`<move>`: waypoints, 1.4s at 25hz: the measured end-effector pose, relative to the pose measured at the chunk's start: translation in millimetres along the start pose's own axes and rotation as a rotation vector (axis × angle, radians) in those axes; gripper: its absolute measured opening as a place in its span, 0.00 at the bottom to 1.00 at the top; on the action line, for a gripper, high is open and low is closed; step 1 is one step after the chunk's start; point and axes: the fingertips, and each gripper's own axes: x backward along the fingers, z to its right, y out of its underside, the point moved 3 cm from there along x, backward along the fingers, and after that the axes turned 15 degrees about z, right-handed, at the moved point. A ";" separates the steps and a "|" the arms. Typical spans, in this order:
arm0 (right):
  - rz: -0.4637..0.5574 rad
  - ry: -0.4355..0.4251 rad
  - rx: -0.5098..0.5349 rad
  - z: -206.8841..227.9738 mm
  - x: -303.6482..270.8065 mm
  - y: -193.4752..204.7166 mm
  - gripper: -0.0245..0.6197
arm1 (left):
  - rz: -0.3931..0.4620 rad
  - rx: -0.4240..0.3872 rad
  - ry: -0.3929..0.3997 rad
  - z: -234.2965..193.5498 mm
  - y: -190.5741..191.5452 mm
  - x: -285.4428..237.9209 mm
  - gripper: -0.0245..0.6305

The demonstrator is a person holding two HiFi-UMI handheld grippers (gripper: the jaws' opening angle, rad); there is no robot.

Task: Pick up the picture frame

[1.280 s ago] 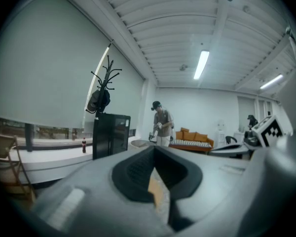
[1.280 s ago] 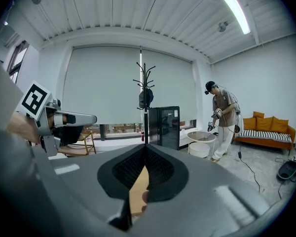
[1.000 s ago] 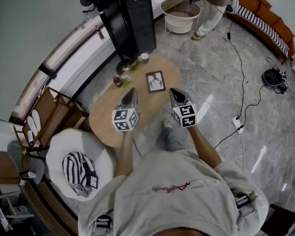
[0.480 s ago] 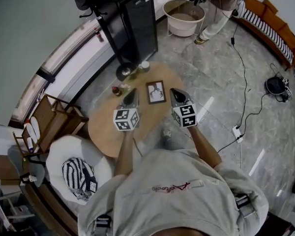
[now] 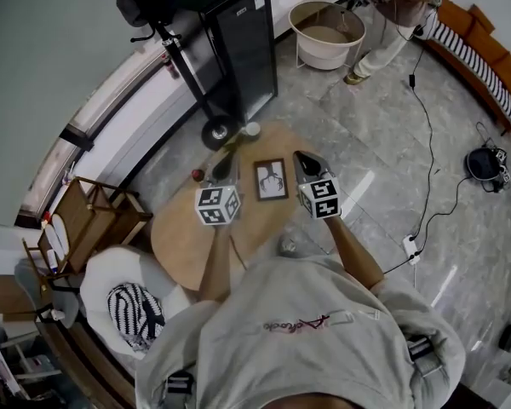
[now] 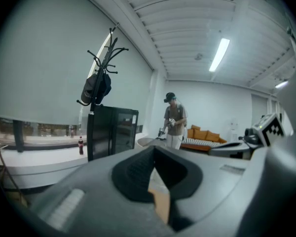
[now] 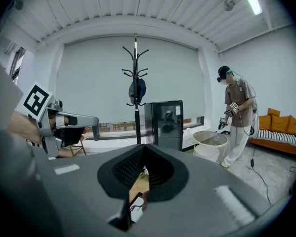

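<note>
A: What's changed vs a sec ago?

B: The round wooden surface (image 5: 183, 237) has slid down the head view toward the person, and the picture frame (image 5: 271, 180) w/ it. The frame was well ahead of the tips. Now it shows between the left gripper (image 5: 226, 164) and the right gripper (image 5: 303, 160). Both grippers keep the same spot in that view. The black glass-door cabinet (image 5: 238, 41) and the coat stand (image 5: 166, 32) sit nearer too. The other person (image 5: 392, 7) has drifted toward the top right corner.

A: Grippers' state?

B: Both have jaws pressed together w/ nothing between them, plain in each gripper view. Neither touches the frame.

A: Where's the frame exactly?

B: Lying flat, face up, on the far half of the surface. It's right of a small red-capped bottle (image 5: 198, 175) and on the near side of a pale cup (image 5: 252, 129).

A: Any writing?

B: There's red script across the wearer's shirt (image 5: 296, 324), too small to read. A white label (image 5: 261, 0) on the cabinet's top corner is illegible. Each gripper's cube has black-and-white square markers, no letters. Under the right gripper's jaws there's a sliver of wood and maybe the frame's print, too blurred to be sure.
</note>
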 end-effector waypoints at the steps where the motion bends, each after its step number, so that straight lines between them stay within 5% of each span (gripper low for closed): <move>1: -0.004 -0.003 -0.001 7.5 -8.2 0.8 0.05 | -0.003 0.002 -0.004 -2.5 1.9 -10.0 0.04; 10: -0.023 -0.039 -0.017 50.9 -62.7 9.7 0.05 | -0.017 -0.009 -0.043 -22.7 7.9 -66.4 0.04; 35: -0.156 -0.047 -0.092 65.1 -67.8 82.0 0.05 | -0.170 0.038 -0.054 -25.9 80.2 -71.8 0.04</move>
